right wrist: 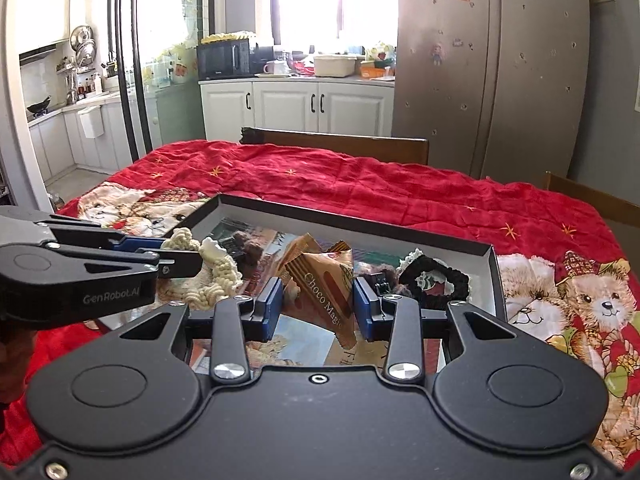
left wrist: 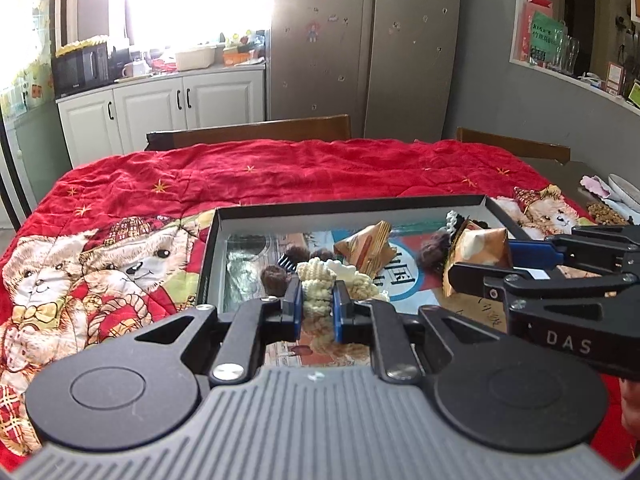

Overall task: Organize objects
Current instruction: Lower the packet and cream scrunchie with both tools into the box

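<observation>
A shallow dark box [left wrist: 340,205] with a printed floor lies on the red quilt; it also shows in the right wrist view [right wrist: 360,220]. My left gripper [left wrist: 316,306] is shut on a cream knitted rope piece [left wrist: 318,280] over the box's near side. My right gripper [right wrist: 318,304] is shut on a brown "Choco Magic" snack packet [right wrist: 324,284], held over the box's right part; it also shows in the left wrist view [left wrist: 480,250]. A second snack packet [left wrist: 370,246], brown pompoms [left wrist: 276,278] and a black scrunchie [right wrist: 436,276] lie in the box.
The red teddy-bear quilt [left wrist: 280,176] covers the table. Wooden chair backs [left wrist: 256,130] stand at the far edge. A plate and snacks [left wrist: 612,200] sit on bare table at the far right. Cabinets and a fridge stand behind.
</observation>
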Tool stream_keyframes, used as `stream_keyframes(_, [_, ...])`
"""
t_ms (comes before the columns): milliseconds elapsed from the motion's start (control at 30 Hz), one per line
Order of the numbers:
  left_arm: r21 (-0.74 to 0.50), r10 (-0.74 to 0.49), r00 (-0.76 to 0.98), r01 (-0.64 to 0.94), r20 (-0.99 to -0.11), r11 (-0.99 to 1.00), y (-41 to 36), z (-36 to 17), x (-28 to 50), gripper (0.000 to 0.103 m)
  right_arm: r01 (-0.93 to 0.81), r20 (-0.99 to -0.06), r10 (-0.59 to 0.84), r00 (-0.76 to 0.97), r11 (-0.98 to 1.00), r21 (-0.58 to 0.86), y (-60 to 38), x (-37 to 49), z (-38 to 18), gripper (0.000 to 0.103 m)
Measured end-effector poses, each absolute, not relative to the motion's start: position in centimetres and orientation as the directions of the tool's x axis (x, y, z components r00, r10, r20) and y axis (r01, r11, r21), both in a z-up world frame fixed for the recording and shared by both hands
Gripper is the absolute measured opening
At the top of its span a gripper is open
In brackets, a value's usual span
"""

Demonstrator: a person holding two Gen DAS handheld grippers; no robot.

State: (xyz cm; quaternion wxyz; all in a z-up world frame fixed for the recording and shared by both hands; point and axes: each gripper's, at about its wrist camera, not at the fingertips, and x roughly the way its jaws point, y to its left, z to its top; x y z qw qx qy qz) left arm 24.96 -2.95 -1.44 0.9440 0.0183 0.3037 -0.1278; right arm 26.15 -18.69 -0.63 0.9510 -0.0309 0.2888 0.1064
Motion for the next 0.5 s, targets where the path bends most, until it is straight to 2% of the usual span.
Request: stream_keyframes(500, [-0.033, -0.211, 0.768, 0.24, -0.604, 0.97, -3.2, -3.4, 26.2, 0.018, -0.211, -0.574, 0.18, 0.799, 0.977, 0.013, -18.7, 27.6, -2.6, 0.036])
